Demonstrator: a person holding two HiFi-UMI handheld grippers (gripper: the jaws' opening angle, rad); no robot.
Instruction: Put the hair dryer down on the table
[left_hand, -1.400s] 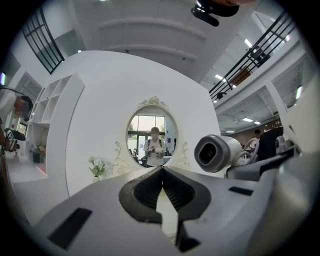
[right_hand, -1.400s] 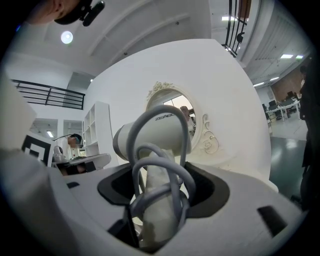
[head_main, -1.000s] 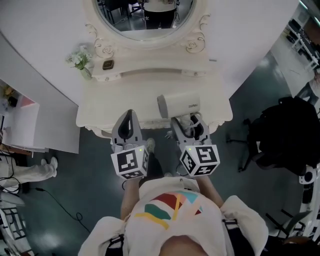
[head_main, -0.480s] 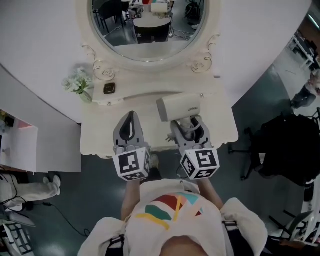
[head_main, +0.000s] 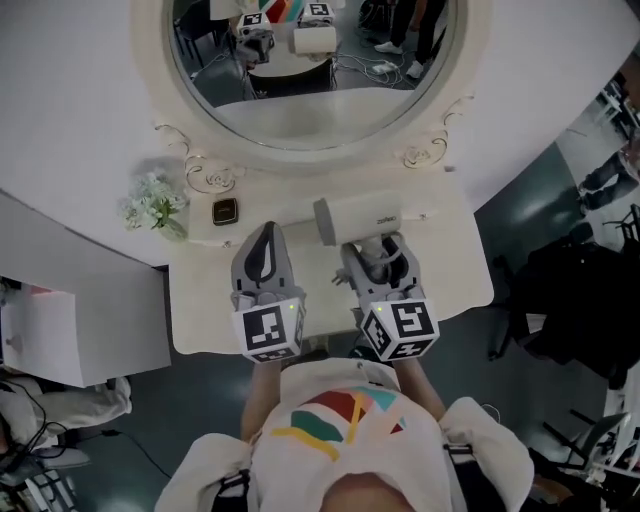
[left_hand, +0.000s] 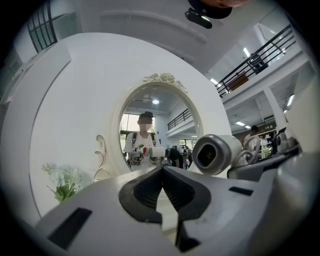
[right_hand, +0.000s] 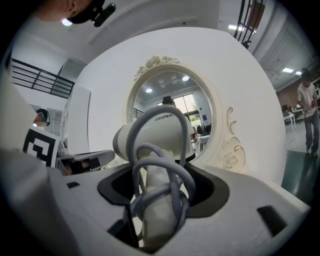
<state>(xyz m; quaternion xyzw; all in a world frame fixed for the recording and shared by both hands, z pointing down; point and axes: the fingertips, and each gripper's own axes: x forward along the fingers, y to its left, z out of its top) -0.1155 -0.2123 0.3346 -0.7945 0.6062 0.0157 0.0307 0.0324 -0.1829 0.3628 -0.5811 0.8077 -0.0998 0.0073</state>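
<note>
The white hair dryer (head_main: 356, 217) hangs over the cream dressing table (head_main: 205, 305), its barrel lying crosswise with the nozzle to the left. My right gripper (head_main: 376, 252) is shut on its handle, with the grey cord (right_hand: 165, 172) looped around handle and jaws. In the right gripper view the dryer (right_hand: 152, 137) fills the middle, its handle clamped between the jaws. My left gripper (head_main: 265, 232) hovers beside it on the left, shut and empty. In the left gripper view the jaw tips (left_hand: 161, 171) meet, and the dryer's round nozzle (left_hand: 214, 154) shows to the right.
An oval mirror (head_main: 300, 70) in an ornate frame stands at the table's back. A small bunch of white flowers (head_main: 152, 204) and a small dark square object (head_main: 225, 211) sit on the raised shelf at left. A black chair (head_main: 570, 300) stands on the floor to the right.
Both grippers and the dryer have moved forward, from the table's front edge to over its top. The mirror has come closer. Neither gripper's jaws have changed.
</note>
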